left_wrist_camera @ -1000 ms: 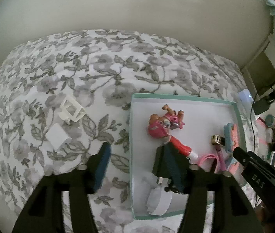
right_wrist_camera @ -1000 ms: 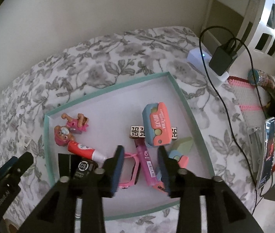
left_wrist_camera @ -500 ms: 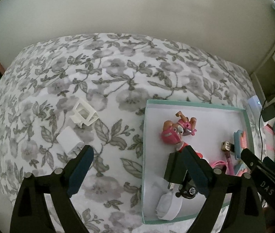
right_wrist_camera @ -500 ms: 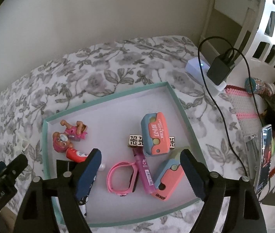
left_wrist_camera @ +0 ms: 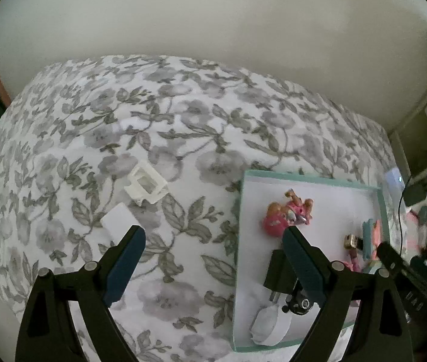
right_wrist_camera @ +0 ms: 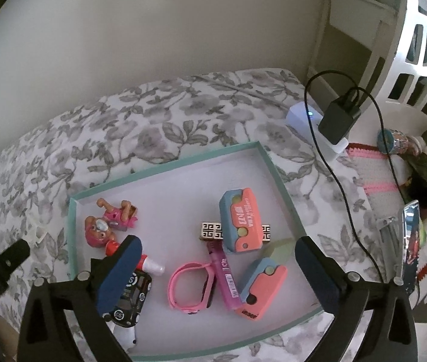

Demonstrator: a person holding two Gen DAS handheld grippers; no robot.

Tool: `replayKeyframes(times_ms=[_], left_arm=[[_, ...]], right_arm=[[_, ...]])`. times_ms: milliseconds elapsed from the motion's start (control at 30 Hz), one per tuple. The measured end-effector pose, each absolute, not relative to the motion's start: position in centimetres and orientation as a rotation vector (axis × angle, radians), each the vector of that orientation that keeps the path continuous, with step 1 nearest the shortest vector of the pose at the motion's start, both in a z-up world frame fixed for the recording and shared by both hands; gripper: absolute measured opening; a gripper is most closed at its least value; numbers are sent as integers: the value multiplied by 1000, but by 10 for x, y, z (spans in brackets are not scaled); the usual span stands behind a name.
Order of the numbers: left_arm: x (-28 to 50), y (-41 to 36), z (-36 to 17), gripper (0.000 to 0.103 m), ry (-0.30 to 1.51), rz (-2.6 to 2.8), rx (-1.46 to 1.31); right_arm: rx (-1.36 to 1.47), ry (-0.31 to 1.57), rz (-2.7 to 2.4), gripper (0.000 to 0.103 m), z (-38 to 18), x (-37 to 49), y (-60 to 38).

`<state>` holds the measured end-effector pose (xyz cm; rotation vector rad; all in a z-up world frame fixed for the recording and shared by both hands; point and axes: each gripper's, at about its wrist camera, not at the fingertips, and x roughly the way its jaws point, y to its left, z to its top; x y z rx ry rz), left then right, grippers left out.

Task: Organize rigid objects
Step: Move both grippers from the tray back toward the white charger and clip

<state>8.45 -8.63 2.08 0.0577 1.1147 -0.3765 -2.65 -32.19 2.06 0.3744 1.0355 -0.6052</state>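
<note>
A teal-rimmed tray (right_wrist_camera: pixel 165 163) lies on the flowered bedspread. It holds a pink toy pup (right_wrist_camera: pixel 105 226), two coral-and-blue boxes (right_wrist_camera: pixel 240 220), a purple tube (right_wrist_camera: pixel 224 274), a pink band (right_wrist_camera: pixel 189 283), a patterned block (right_wrist_camera: pixel 210 230) and a black item (right_wrist_camera: pixel 132 295). My right gripper (right_wrist_camera: pixel 218 242) hovers over these. Its jaws are opening wide, and the pads touch nothing. My left gripper (left_wrist_camera: pixel 212 235) stands open over the bedspread, just left of the tray's rim (left_wrist_camera: pixel 239 241). A white plastic frame (left_wrist_camera: pixel 145 185) and a white block (left_wrist_camera: pixel 117 221) lie beyond its left finger.
The tray's near corner holds a white roll (left_wrist_camera: pixel 269 322). Right of the bed are a black charger (right_wrist_camera: pixel 338 117) on a white power strip (right_wrist_camera: pixel 304 117), a trailing cable, a phone (right_wrist_camera: pixel 411 238) and small clutter. A pale wall runs behind the bed.
The right jaws spread from a narrow gap around the purple tube to wide open, and the tube lies in the tray. The left gripper shifted left off the tray, its jaws wider.
</note>
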Motion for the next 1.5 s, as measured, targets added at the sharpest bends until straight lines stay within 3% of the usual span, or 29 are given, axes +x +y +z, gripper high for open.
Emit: replayKeyframes(times_ms=[900,1500], left_arm=[[144,81,11,93,1128,-72,-256],[162,61,-54,93,1336,-154,-148]], right_arm=[[350,1066,-217,103,10,37,-196],[323,1121,-151,103,-16,83,-150]])
